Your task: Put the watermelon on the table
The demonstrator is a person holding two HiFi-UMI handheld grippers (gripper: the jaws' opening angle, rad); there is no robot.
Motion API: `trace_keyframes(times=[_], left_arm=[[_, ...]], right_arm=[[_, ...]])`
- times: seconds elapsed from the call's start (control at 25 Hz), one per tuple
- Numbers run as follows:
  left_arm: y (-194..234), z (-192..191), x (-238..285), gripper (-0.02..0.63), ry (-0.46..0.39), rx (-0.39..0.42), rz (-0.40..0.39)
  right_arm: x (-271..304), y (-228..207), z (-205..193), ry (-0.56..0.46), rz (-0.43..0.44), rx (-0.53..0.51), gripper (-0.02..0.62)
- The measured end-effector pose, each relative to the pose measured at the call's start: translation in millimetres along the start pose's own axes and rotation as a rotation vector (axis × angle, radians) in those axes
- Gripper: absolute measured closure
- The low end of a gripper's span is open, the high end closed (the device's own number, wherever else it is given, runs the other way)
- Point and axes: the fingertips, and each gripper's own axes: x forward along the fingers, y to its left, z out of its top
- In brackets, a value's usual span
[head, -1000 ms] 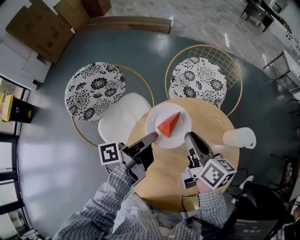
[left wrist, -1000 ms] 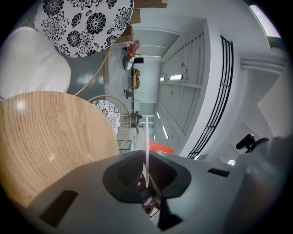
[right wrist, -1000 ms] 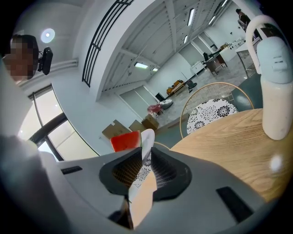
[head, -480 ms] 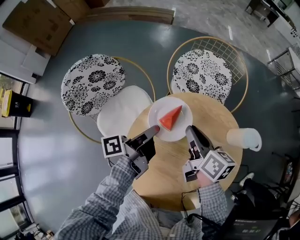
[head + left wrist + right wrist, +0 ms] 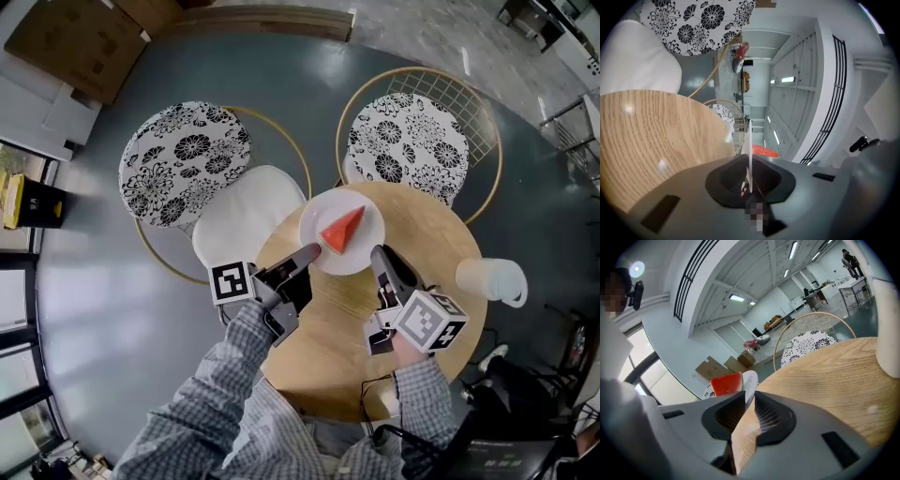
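Left gripper and right gripper, each clamped narrowly on the plate, have lowered the watermelon almost onto the table.

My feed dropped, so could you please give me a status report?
Both shut on the plate by its rim: left tongs, right tongs. Watermelon slice on plate, over round wooden table. White cup apart, at right edge.

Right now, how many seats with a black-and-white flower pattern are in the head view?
2. One floral seat stands at the upper left, beside the white cushion; the other stands beyond the plate. None appears hidden.
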Motion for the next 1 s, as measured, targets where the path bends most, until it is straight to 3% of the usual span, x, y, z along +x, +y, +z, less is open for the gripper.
trace_keyframes(times=[1.0], left_arm=[[55.4,16.9,11.4,0.575,-0.015,-0.009,0.095]], right_arm=[[41.4,-43.6,-23.8,0.093,-0.055,0.003,0.527]])
